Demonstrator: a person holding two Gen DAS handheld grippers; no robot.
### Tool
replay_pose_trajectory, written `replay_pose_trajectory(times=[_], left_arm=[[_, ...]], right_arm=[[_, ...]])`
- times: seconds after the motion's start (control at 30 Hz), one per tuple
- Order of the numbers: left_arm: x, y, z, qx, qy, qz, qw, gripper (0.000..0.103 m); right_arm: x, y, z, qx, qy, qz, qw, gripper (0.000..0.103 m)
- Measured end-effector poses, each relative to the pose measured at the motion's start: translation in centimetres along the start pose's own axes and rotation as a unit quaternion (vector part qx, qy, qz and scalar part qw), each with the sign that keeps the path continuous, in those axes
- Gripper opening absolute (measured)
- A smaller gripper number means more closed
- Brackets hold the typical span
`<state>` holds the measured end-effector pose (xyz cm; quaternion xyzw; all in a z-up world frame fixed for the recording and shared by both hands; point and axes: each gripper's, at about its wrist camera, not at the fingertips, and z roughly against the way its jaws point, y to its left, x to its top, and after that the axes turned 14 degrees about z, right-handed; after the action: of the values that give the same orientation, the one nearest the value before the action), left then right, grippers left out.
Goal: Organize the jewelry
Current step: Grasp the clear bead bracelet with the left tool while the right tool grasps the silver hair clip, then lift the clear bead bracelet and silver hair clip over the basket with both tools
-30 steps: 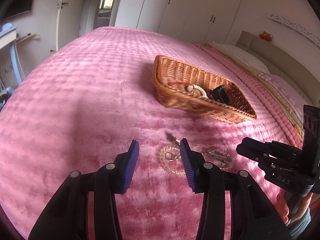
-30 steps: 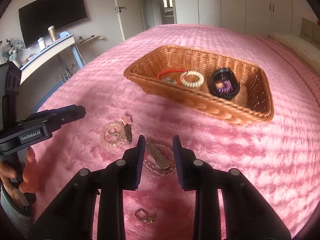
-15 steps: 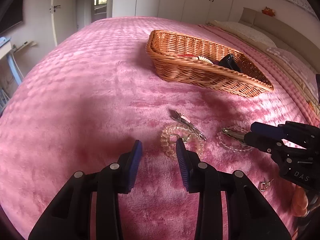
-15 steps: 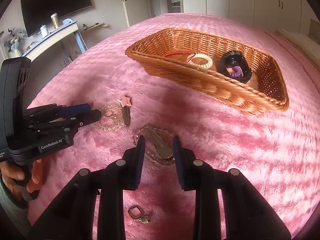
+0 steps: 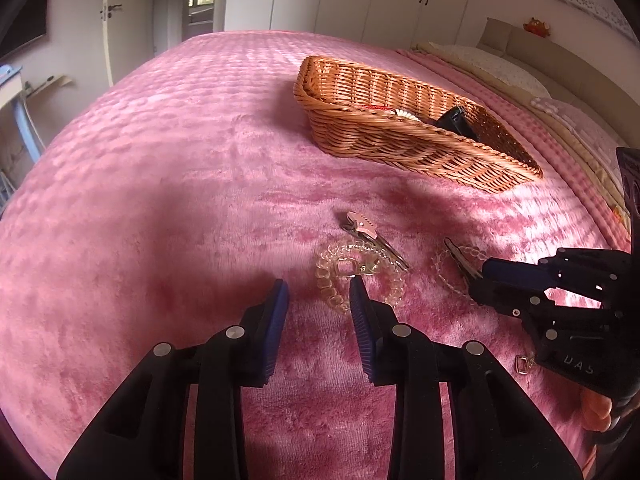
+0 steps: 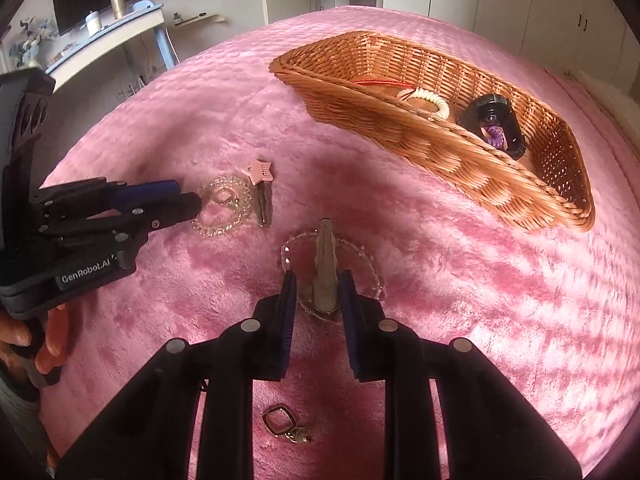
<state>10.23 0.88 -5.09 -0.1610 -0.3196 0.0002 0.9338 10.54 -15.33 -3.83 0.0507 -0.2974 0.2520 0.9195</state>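
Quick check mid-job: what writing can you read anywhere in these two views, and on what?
"GenRobot.AI": on the left gripper body, right wrist view.
"DAS": on the right gripper body, left wrist view, faint.
Nothing readable on the wicker basket, the jewelry or the room.

Woven wicker basket [image 6: 460, 148] – plush pink blanket [image 6: 480, 300]

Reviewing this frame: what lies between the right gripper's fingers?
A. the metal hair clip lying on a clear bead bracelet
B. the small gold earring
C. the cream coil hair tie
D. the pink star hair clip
A: in the right wrist view the right gripper straddles the metal hair clip, which lies across the clear bead bracelet, with gaps at both pads.
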Motion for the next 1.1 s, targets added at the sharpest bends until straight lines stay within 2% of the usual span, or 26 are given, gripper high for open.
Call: replay_pose_trajectory(times=[0.1, 0.23, 0.37, 0.4, 0.43, 0.5, 0.57, 0.83, 0.97, 1.0, 1.03, 1.1], left_arm=[[0.0, 0.1, -0.1, -0.002, 0.002, 0.002, 1.0000, 0.030], [0.0, 0.0, -0.1, -0.001, 0.001, 0.001, 1.0000, 0.030], [-0.2, -0.3, -0.2, 0.005, 0.000, -0.006, 1.0000, 0.030], [-0.2, -0.4, -0.2, 0.006, -0.001, -0.010, 0.9999, 0.026], [-0.3, -0.6, -0.2, 0.002, 0.001, -0.015, 0.9999, 0.014], [-0.5, -1.0, -0.2, 0.004, 0.000, -0.027, 0.9996, 0.009], [-0.7, -1.3, 0.0, 0.011, -0.005, -0.035, 0.9993, 0.000], [-1.1, 0.8, 1.9, -0.015, -0.004, 0.007, 0.9999, 0.000], [-0.1, 1.6, 1.8, -0.051, 0.008, 0.035, 0.9981, 0.000], [0.2, 1.4, 1.8, -0.051, 0.002, 0.033, 0.9981, 0.006], [0.4, 1.1, 1.6, -0.047, 0.001, 0.028, 0.9985, 0.016], [0.6, 0.2, 1.0, -0.036, 0.007, 0.018, 0.9992, 0.023]], right_arm=[[0.1, -1.0, -0.8, 0.007, 0.012, -0.023, 1.000, 0.020], [0.3, -0.7, -1.2, -0.004, 0.016, -0.016, 1.000, 0.020], [0.2, -0.2, -0.6, -0.016, -0.002, -0.014, 1.000, 0.016], [0.0, -0.2, -0.3, -0.012, -0.008, -0.019, 1.000, 0.016], [-0.1, -0.3, 0.0, -0.010, -0.015, -0.025, 1.000, 0.016], [-0.3, -0.7, 0.9, -0.005, -0.030, -0.037, 0.999, 0.016], [-0.4, -1.1, 2.0, -0.001, -0.045, -0.046, 0.998, 0.016], [-2.3, -3.5, 4.1, -0.011, -0.058, -0.086, 0.995, 0.016], [-3.3, -4.7, 3.7, -0.006, -0.056, -0.111, 0.992, 0.016], [-3.5, -4.8, 3.7, -0.009, -0.057, -0.113, 0.992, 0.016], [-3.7, -5.0, 3.8, -0.014, -0.059, -0.115, 0.992, 0.016], [-4.0, -5.2, 4.0, -0.023, -0.064, -0.116, 0.991, 0.016]])
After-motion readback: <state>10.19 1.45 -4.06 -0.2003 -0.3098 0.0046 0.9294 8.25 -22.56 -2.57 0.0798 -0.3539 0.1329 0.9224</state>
